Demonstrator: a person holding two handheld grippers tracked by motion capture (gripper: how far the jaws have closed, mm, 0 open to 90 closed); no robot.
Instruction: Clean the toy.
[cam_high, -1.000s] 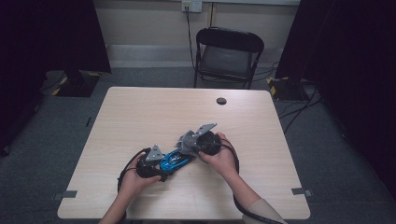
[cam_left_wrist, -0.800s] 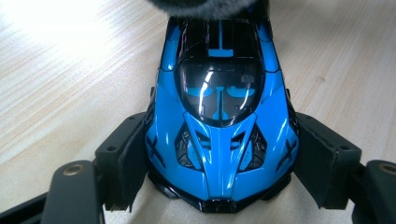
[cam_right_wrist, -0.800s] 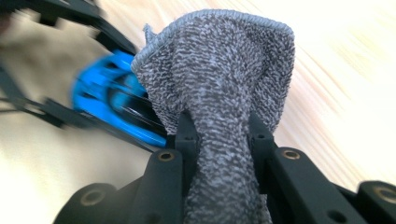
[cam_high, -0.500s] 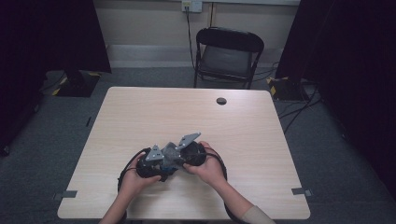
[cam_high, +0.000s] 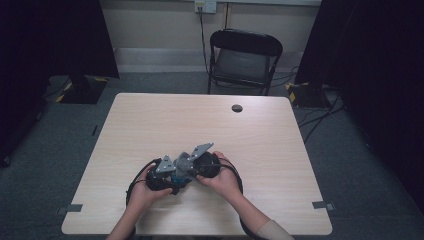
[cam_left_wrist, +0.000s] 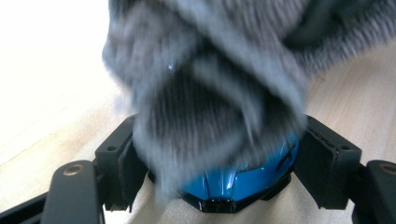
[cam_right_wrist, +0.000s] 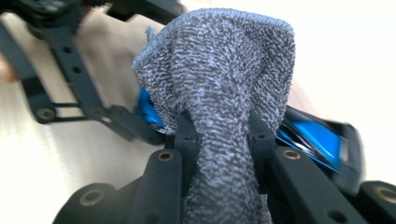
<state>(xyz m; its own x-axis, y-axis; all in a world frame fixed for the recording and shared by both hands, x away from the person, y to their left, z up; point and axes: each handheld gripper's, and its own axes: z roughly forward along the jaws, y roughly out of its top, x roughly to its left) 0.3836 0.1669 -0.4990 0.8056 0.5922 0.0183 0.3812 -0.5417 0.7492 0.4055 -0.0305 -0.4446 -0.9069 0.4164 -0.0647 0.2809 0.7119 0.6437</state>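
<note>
Light wood table (cam_high: 280, 150), near edge: L gripper (cam_left_wrist: 224, 158) jaws clamped on blue toy car (cam_left_wrist: 233, 184), car's nose toward its camera, long axis along the jaws. R gripper (cam_right_wrist: 219, 135) jaws pinched on grey cloth (cam_right_wrist: 224, 93), draped on car. Beyond: table's cable hole (cam_high: 237, 108), black folding chair (cam_high: 245, 60), grey carpet, dark curtains.
</note>
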